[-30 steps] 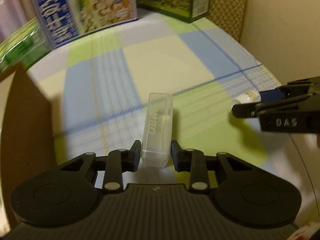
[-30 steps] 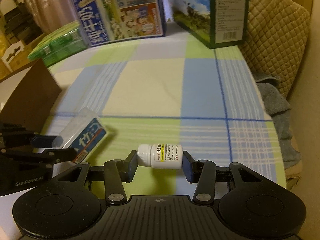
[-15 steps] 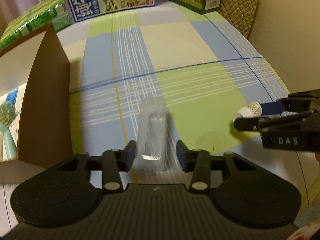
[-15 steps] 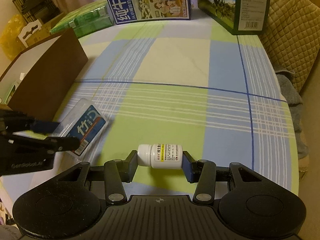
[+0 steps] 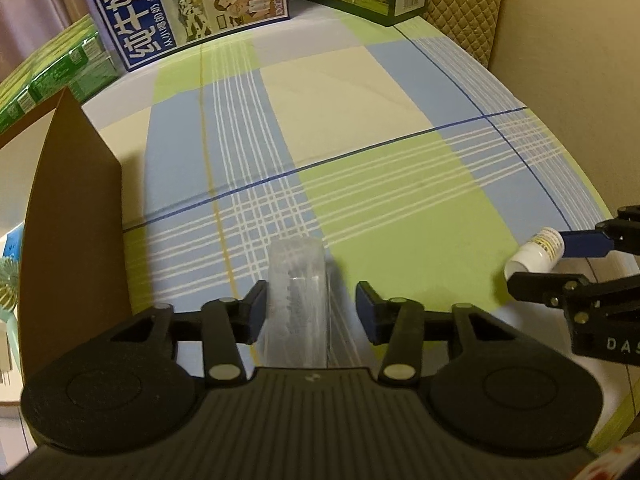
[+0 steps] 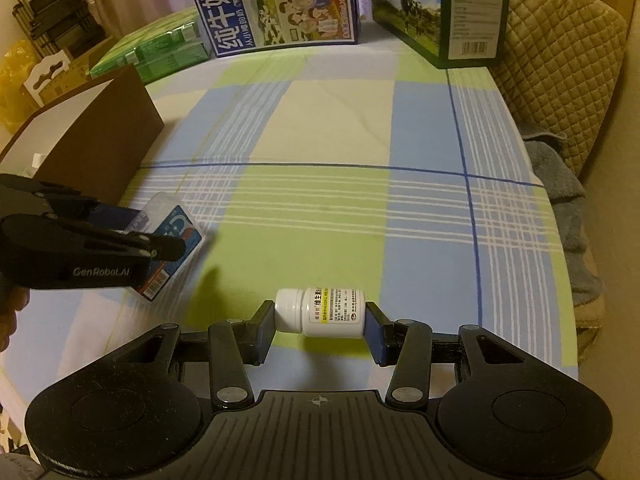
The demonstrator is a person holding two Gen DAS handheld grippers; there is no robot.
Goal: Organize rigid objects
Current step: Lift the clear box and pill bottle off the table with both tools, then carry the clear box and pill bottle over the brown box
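A clear plastic case with a blue label lies between the jaws of my left gripper. The jaws stand wider than the case and the right one does not touch it. My right gripper is shut on a small white pill bottle, held sideways by cap and base above the checked tablecloth. The bottle also shows at the right of the left wrist view. The left gripper shows at the left of the right wrist view.
A brown cardboard box stands open at the left, with items inside; it also shows in the right wrist view. Milk cartons and green packs line the far edge. A quilted chair stands at the right.
My left gripper has opened around the clear case and pulled back toward the near edge. The right gripper keeps its hold on the bottle and has drawn back a little.
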